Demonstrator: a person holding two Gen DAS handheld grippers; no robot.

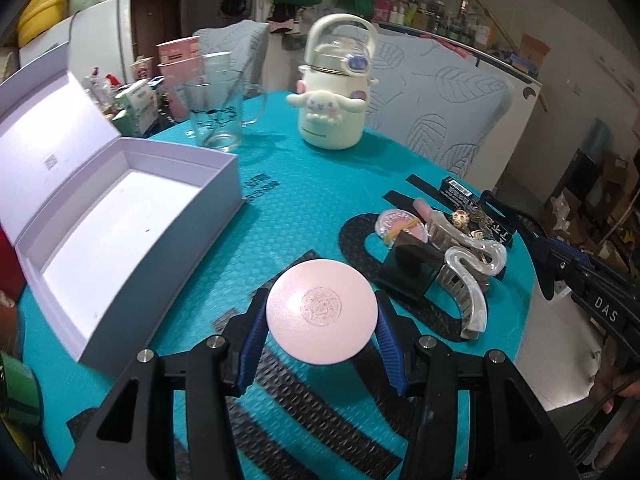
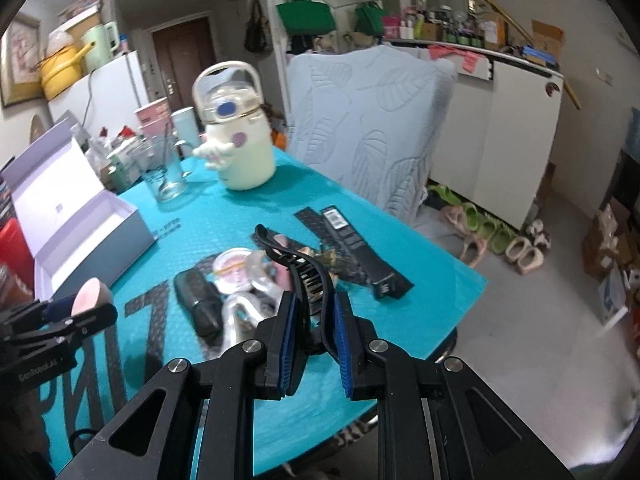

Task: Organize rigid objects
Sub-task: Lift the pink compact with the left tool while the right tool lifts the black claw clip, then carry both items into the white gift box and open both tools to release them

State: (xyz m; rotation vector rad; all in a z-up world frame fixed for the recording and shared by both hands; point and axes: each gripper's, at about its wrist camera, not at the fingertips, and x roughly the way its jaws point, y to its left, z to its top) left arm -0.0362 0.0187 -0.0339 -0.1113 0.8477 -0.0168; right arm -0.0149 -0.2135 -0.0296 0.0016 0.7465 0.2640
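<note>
The left gripper (image 1: 322, 320) clamps a round, pale pink compact (image 1: 322, 311) above the teal mat (image 1: 304, 200). The right gripper (image 2: 316, 320) pinches a black comb (image 2: 298, 264) — beyond lie a pearly claw clip (image 1: 472, 280) and an open lilac box (image 1: 120, 216).

mat (image 1: 304, 208): teal, dotted texture, black lettering
compact (image 1: 322, 311): pale pink, embossed round crest
box (image 1: 132, 200): lilac outside, white inside
bottle (image 1: 334, 120): cream, white dog figure, blue button
claw clip (image 1: 472, 280): pearly white, marbled
comb (image 2: 304, 268): black
pads (image 1: 386, 340): blue, ribbed
chair cover (image 2: 368, 128): pale blue, leaf pattern
</note>
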